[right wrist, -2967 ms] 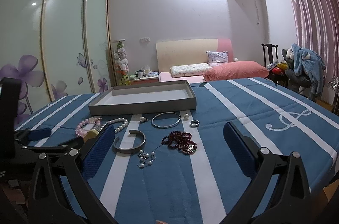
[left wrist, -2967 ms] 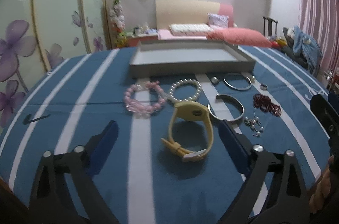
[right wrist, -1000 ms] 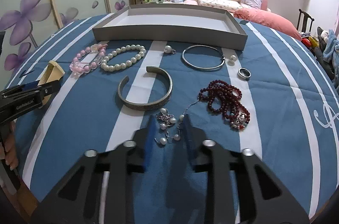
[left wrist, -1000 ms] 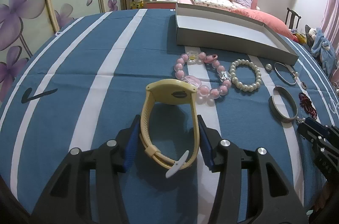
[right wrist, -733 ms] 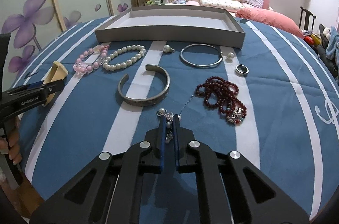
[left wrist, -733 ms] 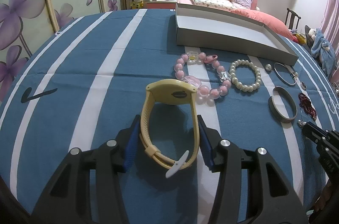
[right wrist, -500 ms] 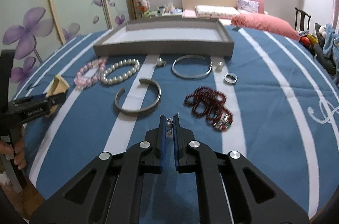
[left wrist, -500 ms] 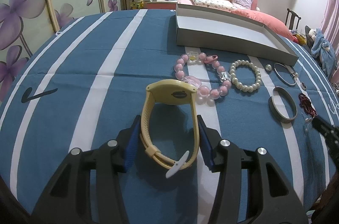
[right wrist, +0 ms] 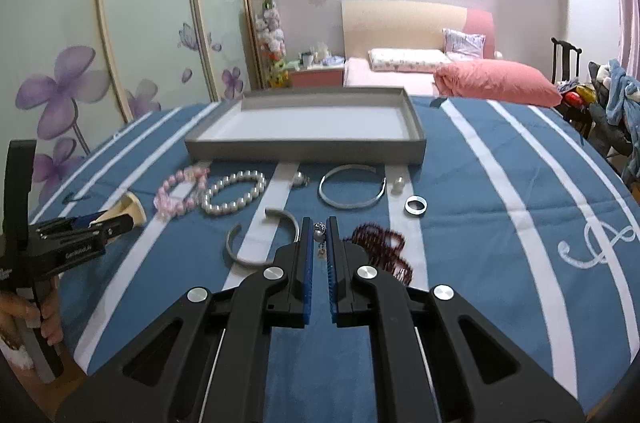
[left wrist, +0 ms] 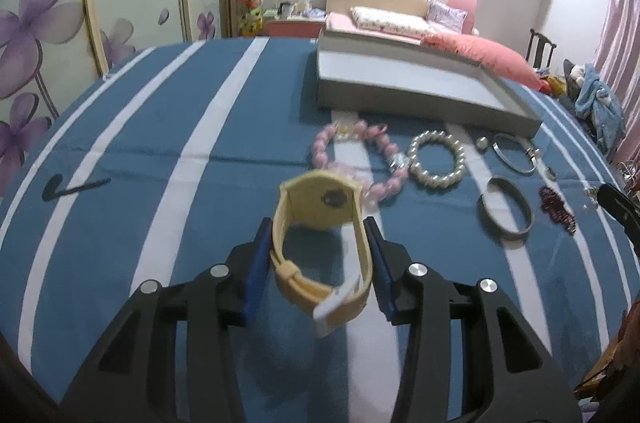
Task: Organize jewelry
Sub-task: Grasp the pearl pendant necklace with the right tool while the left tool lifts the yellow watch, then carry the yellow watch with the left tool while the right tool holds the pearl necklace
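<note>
Home bedroom: bed (right wrist: pixel 420 63), wardrobe (right wrist: pixel 120 23).

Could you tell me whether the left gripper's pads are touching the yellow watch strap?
Touching. The left wrist view shows the blue pads of the left gripper pressed against both sides of the yellow watch, no gap visible, as the jaws are closing.

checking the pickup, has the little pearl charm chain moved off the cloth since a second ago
Yes. The pearl charm chain is lifted in the right tongs, now level with the silver cuff rather than below it.
</note>
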Motion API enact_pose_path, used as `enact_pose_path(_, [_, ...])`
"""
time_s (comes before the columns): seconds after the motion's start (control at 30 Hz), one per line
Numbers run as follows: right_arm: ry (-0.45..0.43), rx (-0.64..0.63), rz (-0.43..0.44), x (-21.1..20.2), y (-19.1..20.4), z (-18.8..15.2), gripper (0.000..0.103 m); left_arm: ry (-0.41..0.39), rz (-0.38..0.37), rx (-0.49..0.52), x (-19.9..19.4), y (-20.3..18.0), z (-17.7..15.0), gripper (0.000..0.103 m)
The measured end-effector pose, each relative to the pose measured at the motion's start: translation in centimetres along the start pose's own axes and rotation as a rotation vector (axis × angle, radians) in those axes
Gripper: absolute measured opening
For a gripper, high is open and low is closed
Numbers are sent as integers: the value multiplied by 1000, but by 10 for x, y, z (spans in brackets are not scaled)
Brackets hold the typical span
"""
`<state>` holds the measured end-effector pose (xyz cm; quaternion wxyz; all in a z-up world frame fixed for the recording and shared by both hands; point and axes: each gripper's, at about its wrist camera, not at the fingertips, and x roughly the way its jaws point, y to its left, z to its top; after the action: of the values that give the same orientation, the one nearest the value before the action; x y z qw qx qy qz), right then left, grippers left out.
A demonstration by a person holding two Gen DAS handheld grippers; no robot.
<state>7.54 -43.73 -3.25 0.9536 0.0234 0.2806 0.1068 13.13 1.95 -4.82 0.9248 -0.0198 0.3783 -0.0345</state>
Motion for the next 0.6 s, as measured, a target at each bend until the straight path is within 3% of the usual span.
enact_pose_path(0.33, [-123,9,2,-10,-9,29,7,-133,-11,31,-23,-18,15,40])
enact_pose_path(0.6, [-126,16,12,-4,-10,31,7,-119,-7,17,-16,-16,18,33])
